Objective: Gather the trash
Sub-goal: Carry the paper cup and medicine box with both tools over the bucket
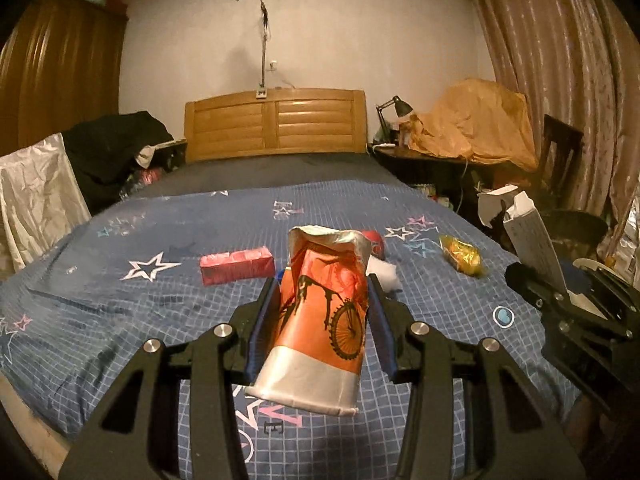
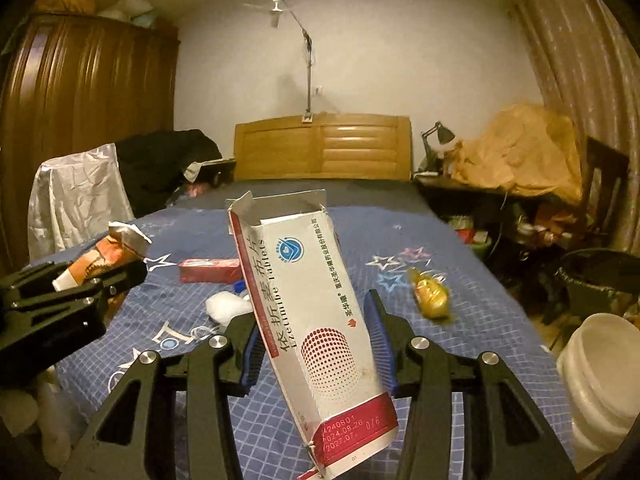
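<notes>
Left tool (image 1: 322, 292) gripping orange cup (image 1: 320, 320), right tool (image 2: 316, 316) gripping tablet box (image 2: 312, 312), star-print bedspread (image 1: 140, 312), wooden headboard (image 1: 276, 124).

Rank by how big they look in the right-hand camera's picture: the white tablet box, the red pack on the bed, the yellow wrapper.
1. White tablet box, though it sits right at the camera in the right gripper, which inflates it.
2. Red pack.
3. Yellow wrapper, close to the red pack in apparent size, so that order is unsure.

Two grippers, left (image 1: 324, 280) and right (image 2: 312, 300). One cup (image 1: 320, 312), one carton (image 2: 316, 320). On the bed (image 1: 120, 320): one red box (image 1: 237, 265) at 11 o'clock, one yellow wrapper (image 1: 462, 260) at 2 o'clock, one white wad (image 1: 384, 274).
</notes>
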The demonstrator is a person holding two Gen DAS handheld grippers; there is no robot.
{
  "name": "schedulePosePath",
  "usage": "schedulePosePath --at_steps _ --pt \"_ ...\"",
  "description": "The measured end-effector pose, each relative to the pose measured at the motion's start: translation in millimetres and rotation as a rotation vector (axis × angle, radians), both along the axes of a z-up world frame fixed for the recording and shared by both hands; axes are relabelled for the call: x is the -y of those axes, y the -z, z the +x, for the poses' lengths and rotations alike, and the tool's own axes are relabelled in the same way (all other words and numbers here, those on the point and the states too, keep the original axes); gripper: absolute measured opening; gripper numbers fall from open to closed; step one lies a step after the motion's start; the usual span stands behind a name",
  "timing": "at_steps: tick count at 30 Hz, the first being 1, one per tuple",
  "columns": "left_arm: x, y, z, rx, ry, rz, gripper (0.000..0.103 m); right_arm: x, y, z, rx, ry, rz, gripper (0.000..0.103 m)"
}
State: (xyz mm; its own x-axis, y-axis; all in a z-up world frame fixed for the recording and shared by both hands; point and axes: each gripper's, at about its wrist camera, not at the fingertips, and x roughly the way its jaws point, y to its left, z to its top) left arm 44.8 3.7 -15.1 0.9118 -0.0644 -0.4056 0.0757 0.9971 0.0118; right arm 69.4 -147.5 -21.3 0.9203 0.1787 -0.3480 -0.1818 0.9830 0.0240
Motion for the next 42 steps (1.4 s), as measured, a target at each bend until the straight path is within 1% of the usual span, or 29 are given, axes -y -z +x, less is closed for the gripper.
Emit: schedulePosePath --at_steps 21,27,30,34,39,42 --pt "5.6 3.7 -4.9 -0.013 -0.005 -0.003 0.042 -0.1 -0.5 2.5 -0.023 0.005 0.006 0.047" --pt "13.8 -0.4 -1.0 -0.012 0.010 0.001 0.042 1.4 2.4 5.8 -0.020 0.011 0.007 0.047" --pt "26.6 -6.9 7.7 -0.004 0.041 0.008 0.042 16.7 -3.6 9.6 -0.020 0.037 0.016 0.047" --pt "53.5 -18.2 22.6 0.005 0.095 -0.001 0.042 50.4 -19.8 16.6 -0.024 0.098 0.023 0.047" --pt "96.7 -28.2 36.2 0.011 0.175 -0.005 0.042 104.5 -40.6 15.1 -0.006 0.191 0.007 0.047" --pt "126.9 -37.1 40.4 0.030 0.232 -0.008 0.042 143.2 -50.7 8.6 0.011 0.256 0.004 0.047"
